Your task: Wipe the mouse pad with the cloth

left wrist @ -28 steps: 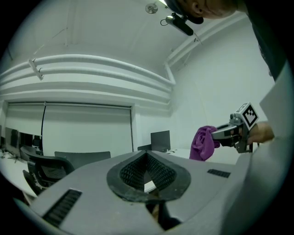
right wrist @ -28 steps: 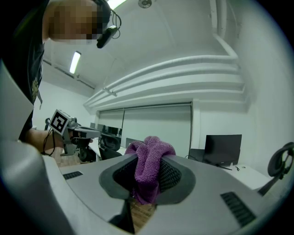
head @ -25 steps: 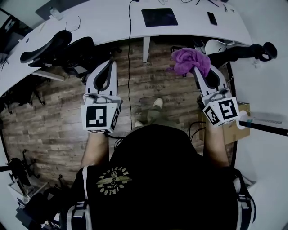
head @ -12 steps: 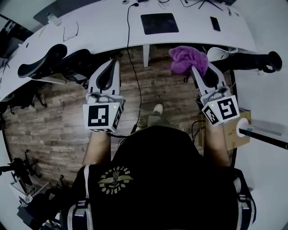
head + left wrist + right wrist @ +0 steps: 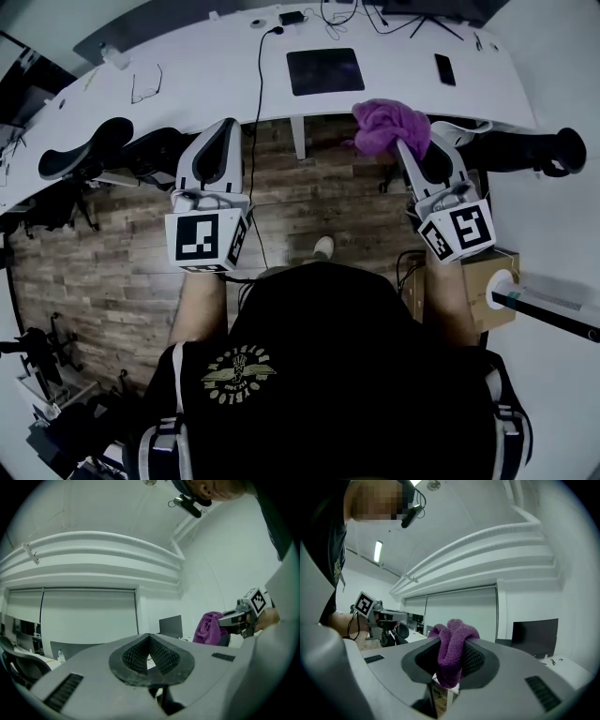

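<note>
Mouse pad (image 5: 324,71), dark and rectangular, lies flat on the white curved desk (image 5: 187,80), close to the desk's near edge and a little right of its middle. The purple cloth (image 5: 392,127) is not on it. It hangs bunched in the air, clamped between the jaws of the right gripper (image 5: 411,148), which grip a thick fold so that the rest spills out above and below the pads. Seen from above, the cloth sits about level with the desk's near edge, off the pad's near right corner and apart from the pad. The left gripper (image 5: 217,139) is held out over the wooden floor (image 5: 94,253), short of the desk and well to the left of the pad; its jaws are drawn together with the ribbed pads meeting at the tips. Both grippers point toward the desk, each in one of the person's hands. A black phone (image 5: 444,67) lies toward the desk's right end, a pair of glasses (image 5: 145,86) toward its left end, and a black cable (image 5: 259,84) drops over the near edge left of the pad. Black office chairs (image 5: 89,150) stand under the desk's left part, and a cardboard box (image 5: 483,286) sits on the floor at the person's right.
</note>
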Action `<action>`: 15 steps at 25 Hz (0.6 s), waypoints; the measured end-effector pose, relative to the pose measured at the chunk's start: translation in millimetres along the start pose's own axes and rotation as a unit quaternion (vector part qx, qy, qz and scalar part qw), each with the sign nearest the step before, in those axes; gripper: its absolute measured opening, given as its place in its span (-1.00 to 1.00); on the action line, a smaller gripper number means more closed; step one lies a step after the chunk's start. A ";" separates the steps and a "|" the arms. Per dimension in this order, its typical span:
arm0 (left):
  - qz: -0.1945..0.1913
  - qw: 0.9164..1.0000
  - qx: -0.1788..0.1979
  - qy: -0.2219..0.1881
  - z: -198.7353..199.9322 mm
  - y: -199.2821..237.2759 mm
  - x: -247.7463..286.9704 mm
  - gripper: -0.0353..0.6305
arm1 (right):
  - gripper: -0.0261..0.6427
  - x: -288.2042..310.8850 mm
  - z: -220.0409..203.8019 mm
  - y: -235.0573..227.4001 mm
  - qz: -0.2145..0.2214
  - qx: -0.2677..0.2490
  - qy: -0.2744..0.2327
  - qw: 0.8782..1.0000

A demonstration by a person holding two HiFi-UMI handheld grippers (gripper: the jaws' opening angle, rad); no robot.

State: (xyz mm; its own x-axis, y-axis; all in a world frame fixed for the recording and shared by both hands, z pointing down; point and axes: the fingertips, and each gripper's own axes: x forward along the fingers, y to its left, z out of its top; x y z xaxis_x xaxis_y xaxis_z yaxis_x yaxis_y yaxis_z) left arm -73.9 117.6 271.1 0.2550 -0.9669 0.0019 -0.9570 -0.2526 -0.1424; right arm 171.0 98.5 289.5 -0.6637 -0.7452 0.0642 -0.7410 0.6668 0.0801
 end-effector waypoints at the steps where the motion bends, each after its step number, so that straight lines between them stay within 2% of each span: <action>1: 0.004 1.000 0.000 -0.003 2.5 -0.5 2.2 -0.89 | -0.67 1.6 0.2 -2.8 0.005 -0.001 -0.001 1.000; 10: 0.038 0.999 0.002 0.014 -6.4 4.4 8.4 -0.89 | -0.67 21.8 -7.5 -25.8 0.031 0.008 -0.003 0.999; 15: 0.044 0.999 0.002 0.029 -17.5 15.1 10.0 -0.89 | -0.67 40.1 -11.1 -26.2 0.037 0.012 -0.001 0.999</action>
State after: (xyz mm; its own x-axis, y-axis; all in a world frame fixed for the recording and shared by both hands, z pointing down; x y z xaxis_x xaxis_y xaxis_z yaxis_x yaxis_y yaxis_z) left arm -88.2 103.4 286.3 0.1615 -0.9858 0.0464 -0.9747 -0.1667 -0.1491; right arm 164.9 51.1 301.0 -0.7163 -0.6945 0.0674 -0.6927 0.7194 0.0512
